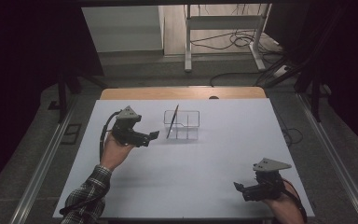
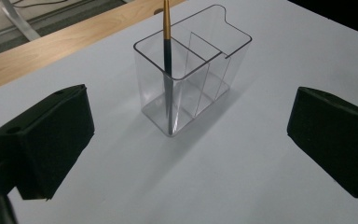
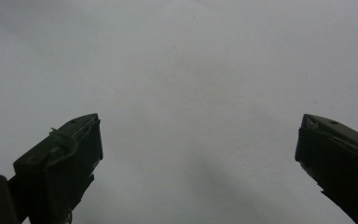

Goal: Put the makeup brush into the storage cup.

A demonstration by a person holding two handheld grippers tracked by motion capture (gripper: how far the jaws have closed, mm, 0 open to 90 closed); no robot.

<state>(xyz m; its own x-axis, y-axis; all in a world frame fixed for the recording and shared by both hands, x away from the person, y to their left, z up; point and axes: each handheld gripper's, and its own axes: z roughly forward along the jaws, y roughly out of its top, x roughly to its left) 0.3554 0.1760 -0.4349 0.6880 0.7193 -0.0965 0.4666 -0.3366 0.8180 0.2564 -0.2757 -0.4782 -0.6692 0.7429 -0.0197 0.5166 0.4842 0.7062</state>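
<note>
**Now one brush stands in the clear organizer, both claws empty**

Toward the far edge of the white tabletop [image 1: 182, 186], about midway between its left and right edges, stands one clear plastic desk organizer [image 1: 182, 124], a rectangular box split by thin walls into several compartments. Its end compartment nearest the left claw holds one slim paintbrush with a gold ferrule and dark handle [image 2: 167, 56], which leans against the rim with its lower end on the organizer's floor. The other compartments show bare clear walls.

Counted: one organizer, one brush, two claws.

The left gripper [image 1: 151, 136] hangs just left of the organizer, pointing at it, apart from it. Its jaws stand wide, with the organizer between them farther off in the left gripper view, and nothing held. The right gripper [image 1: 238, 186] sits near the near right corner of the tabletop, well apart from the organizer, jaws wide over bare white surface, holding nothing.
</note>
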